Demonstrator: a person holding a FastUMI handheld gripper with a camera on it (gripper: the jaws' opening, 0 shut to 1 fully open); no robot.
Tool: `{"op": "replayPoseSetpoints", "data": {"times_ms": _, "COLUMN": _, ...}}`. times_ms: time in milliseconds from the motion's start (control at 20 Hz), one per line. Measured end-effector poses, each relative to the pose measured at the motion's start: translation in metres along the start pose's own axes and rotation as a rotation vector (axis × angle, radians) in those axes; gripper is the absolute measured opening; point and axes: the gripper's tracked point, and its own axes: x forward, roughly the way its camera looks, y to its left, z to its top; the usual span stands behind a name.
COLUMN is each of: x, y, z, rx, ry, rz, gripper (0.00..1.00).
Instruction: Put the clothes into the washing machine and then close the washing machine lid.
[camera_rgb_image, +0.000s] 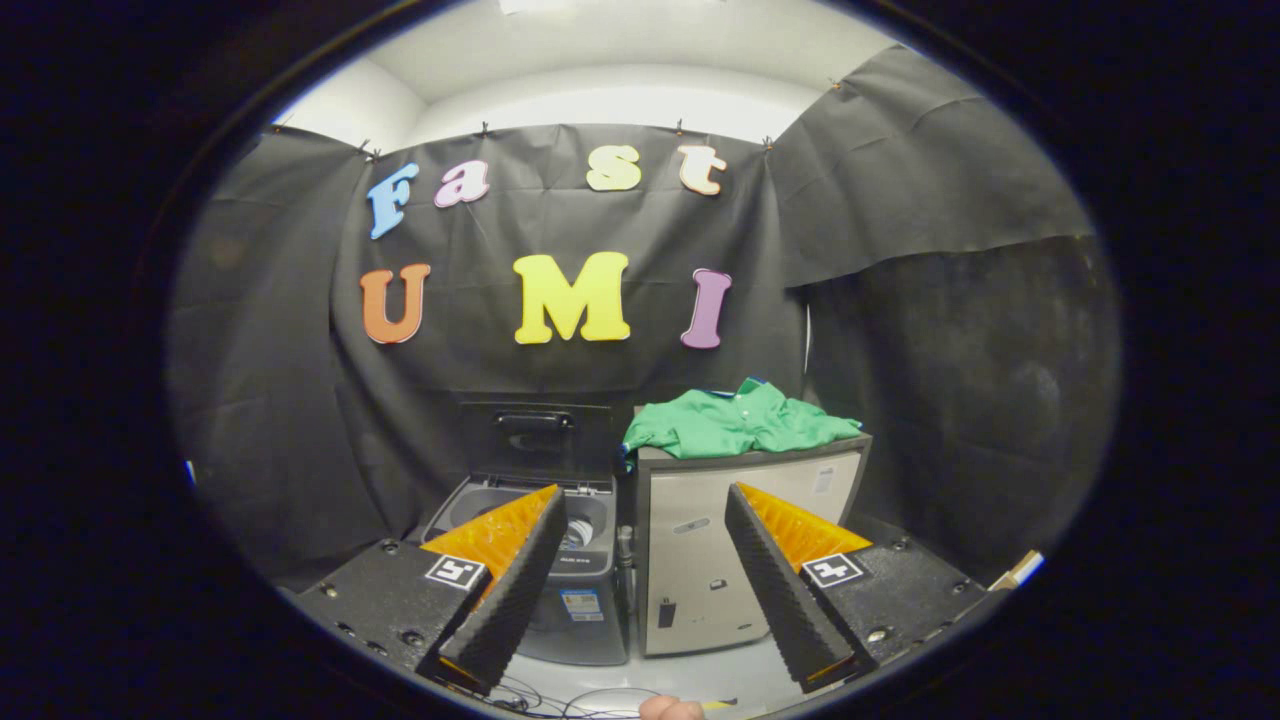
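Black cloth walled the booth on all sides. Beyond the left finger stood a small top-loading washing machine (560, 560), lid (535, 435) raised against the cloth, drum open. Gripper (645, 515) spread wide, holding nothing. Beyond the right finger, a grey cabinet (740, 560) carried a green polo shirt (740, 422), crumpled, well ahead. Likely light, limp, prone to drape; pinch a bunched fold near the collar.

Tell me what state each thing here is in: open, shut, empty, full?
washing machine: open, lid raised upright at the back.
green shirt: lying crumpled on top of the cabinet, not yet loaded.
cabinet: door closed.
hand-held gripper: fingers spread apart, holding nothing, well short of the shirt.
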Motion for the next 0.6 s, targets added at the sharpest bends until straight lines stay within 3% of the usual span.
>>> {"op": "replayPoseSetpoints", "data": {"times_ms": 300, "x": 0.016, "y": 0.0, "z": 0.032, "rx": -0.025, "ry": -0.024, "rz": 0.013, "gripper": 1.0}}
{"op": "replayPoseSetpoints", "data": {"times_ms": 600, "x": 0.058, "y": -0.022, "z": 0.104, "rx": -0.046, "ry": -0.08, "rz": 0.053, "gripper": 1.0}}
